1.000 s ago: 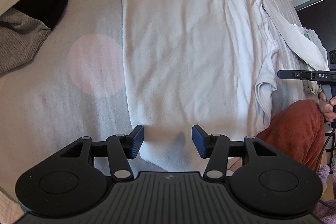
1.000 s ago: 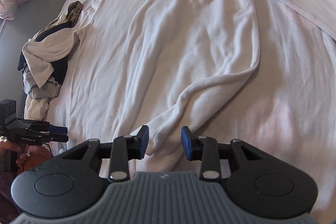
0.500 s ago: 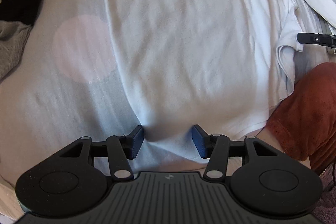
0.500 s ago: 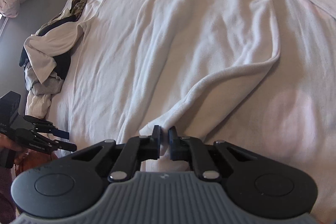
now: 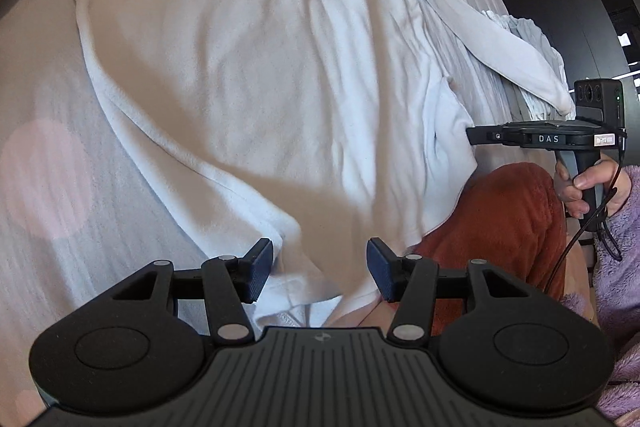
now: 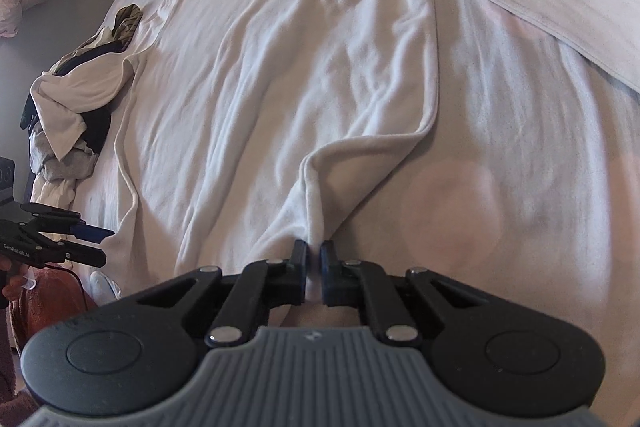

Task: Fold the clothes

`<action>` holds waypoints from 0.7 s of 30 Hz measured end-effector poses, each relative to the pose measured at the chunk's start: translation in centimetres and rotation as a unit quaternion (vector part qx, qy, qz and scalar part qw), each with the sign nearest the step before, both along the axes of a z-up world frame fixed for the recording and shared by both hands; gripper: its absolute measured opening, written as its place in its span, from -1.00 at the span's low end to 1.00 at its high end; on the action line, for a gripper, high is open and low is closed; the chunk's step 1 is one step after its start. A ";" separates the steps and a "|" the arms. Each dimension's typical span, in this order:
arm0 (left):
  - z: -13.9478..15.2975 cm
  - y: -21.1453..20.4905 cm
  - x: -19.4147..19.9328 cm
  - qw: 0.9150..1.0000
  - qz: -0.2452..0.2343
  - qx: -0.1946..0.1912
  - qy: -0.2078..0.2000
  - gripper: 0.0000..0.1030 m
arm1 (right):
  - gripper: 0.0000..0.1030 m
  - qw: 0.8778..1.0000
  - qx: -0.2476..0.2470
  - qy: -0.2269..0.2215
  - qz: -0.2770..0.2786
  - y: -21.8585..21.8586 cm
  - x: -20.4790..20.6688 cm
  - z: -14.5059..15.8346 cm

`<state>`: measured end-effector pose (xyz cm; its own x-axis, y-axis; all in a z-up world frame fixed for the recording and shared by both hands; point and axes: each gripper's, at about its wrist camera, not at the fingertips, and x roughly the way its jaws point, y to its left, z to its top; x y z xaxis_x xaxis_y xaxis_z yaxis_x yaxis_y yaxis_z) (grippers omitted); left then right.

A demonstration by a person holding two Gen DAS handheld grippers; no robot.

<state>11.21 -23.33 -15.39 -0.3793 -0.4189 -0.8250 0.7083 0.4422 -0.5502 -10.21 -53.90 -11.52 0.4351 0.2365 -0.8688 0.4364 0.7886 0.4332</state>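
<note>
Lifted now, right gripper pinches shirt hem — left gripper gapes.

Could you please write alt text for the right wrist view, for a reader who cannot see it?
The right gripper is shut on the bottom hem of a white long-sleeved top spread flat on a pale bed. One sleeve stretches off to the right. A pile of clothes lies at the left, with the left gripper below it.
</note>
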 end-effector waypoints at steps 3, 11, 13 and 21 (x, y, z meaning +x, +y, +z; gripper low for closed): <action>-0.6 0.0 -0.3 0.999 -0.003 0.037 -0.017 -0.03 | -0.74 1.000 0.005 -0.002 -0.003 0.1 0.3 -0.2; -0.7 2.0 0.7 0.999 0.023 0.044 -0.012 -0.56 | -0.44 0.998 0.047 -0.027 -0.028 -0.9 -0.2 0.0; -0.6 1.6 0.5 0.999 0.027 0.043 -0.017 -0.71 | -0.45 0.997 0.066 -0.028 -0.030 -0.7 -0.2 -0.2; 3.2 3.5 0.2 0.997 0.023 0.033 -0.070 -0.88 | -0.99 0.997 0.035 -0.067 -0.031 -0.2 -2.4 5.1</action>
